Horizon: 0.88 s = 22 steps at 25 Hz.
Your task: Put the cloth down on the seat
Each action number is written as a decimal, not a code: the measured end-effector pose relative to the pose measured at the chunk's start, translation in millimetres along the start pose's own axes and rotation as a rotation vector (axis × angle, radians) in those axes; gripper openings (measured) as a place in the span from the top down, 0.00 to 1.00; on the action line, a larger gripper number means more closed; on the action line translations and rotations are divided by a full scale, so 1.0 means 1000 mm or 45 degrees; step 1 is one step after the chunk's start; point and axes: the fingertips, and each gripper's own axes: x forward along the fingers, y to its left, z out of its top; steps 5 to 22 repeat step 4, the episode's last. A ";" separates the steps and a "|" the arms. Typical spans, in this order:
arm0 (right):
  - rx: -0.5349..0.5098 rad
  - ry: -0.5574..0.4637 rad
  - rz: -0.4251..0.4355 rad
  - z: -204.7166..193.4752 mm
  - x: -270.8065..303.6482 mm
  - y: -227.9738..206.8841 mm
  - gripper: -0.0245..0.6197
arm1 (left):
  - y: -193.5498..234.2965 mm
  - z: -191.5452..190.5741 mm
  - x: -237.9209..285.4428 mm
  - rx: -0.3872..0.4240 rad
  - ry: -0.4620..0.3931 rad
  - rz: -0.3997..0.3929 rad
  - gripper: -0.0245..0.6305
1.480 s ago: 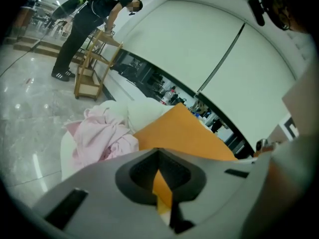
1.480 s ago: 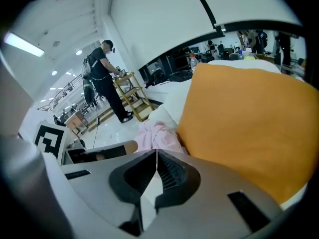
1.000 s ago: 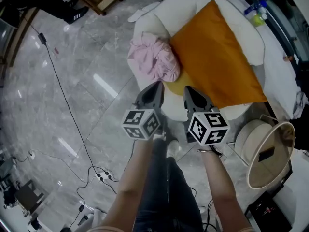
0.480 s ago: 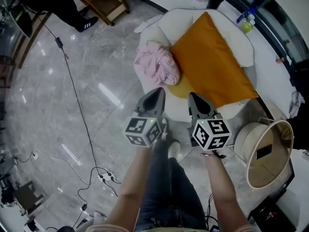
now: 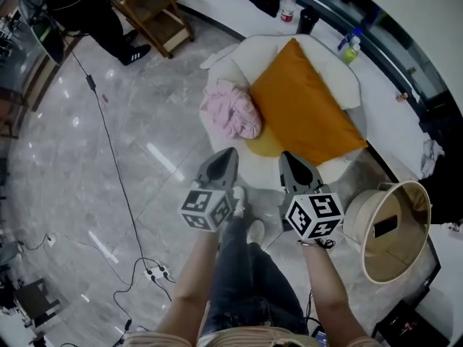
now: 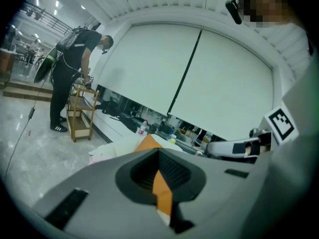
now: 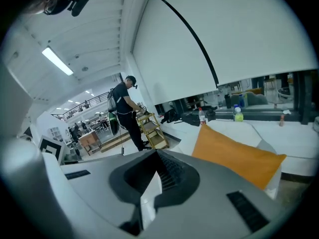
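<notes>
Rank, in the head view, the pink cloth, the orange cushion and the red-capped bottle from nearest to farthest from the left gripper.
Measured from the left gripper:
1. pink cloth, on the left side of the seat, just ahead of the gripper.
2. orange cushion, ahead and to the right, lying across the seat.
3. red-capped bottle, on the ledge behind the seat.

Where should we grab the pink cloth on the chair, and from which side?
Probably best to pinch a raised fold on top of the pink cloth, coming from above on its open, floor-facing side. It lies in a crumpled heap on the seat, so folds stand up, and the orange cushion lies right beside its other side.
</notes>
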 end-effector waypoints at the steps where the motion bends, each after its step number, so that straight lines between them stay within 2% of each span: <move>1: 0.002 -0.005 -0.002 0.002 -0.008 0.001 0.95 | -0.002 0.002 -0.006 0.000 0.000 0.005 0.95; 4: 0.018 -0.023 -0.015 0.009 -0.033 0.003 0.95 | -0.008 0.012 -0.024 -0.014 -0.007 0.016 0.94; 22: 0.018 -0.023 -0.015 0.009 -0.033 0.003 0.95 | -0.008 0.012 -0.024 -0.014 -0.007 0.016 0.94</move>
